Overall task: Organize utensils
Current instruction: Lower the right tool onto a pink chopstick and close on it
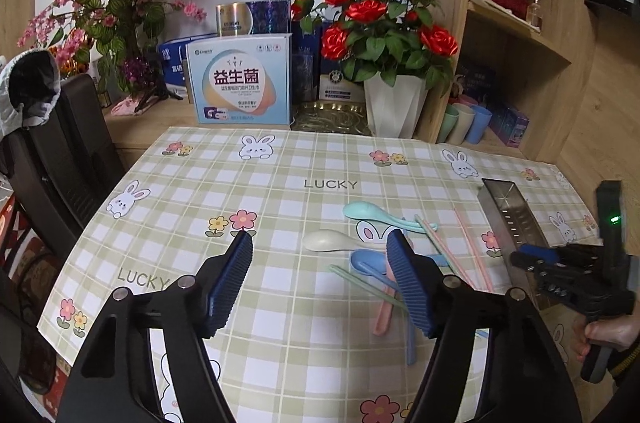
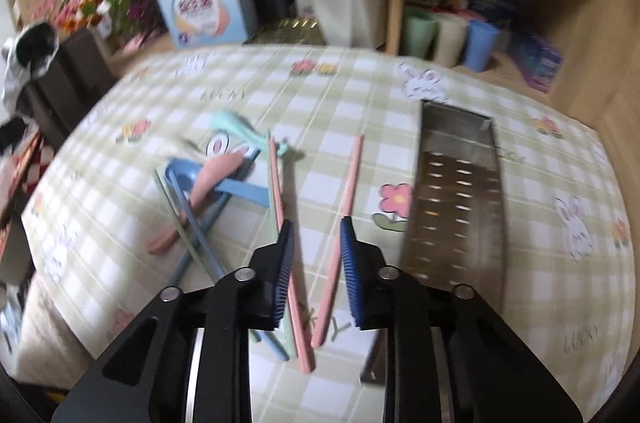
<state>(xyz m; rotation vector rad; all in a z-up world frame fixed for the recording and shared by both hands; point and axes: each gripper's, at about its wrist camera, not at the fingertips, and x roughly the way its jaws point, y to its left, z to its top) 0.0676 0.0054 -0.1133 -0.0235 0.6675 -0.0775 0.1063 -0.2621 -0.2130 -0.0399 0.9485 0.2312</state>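
1. Overall, the table wears a glossy plastic cloth (image 1: 280,191) in a pale green and white check, printed with rabbits, flowers and the word LUCKY.
2. On it lies a loose heap of matte plastic utensils: four spoons with rounded bowls, namely a mint spoon (image 1: 372,213), a cream spoon (image 1: 332,241), a blue spoon (image 1: 368,261) and a pink spoon (image 2: 216,175).
3. Slim straight chopsticks cross among them; two pink chopsticks (image 2: 352,179) show clearly, with green and blue ones in the heap whose number I cannot tell.
4. To the right of the heap lies a rectangular stainless steel holder (image 2: 460,191) on its side, its shiny wall punched with rows of small slots.
5. The left gripper (image 1: 324,243), black with ribbed blue pads, hangs over the spoons with its jaws fairly wide and nothing between them.
6. The right gripper (image 2: 316,227) has its jaws narrow, apart, above the two pink chopsticks; nothing is clamped.
7. Three plastic cups (image 2: 448,39) stand on the wooden shelf.
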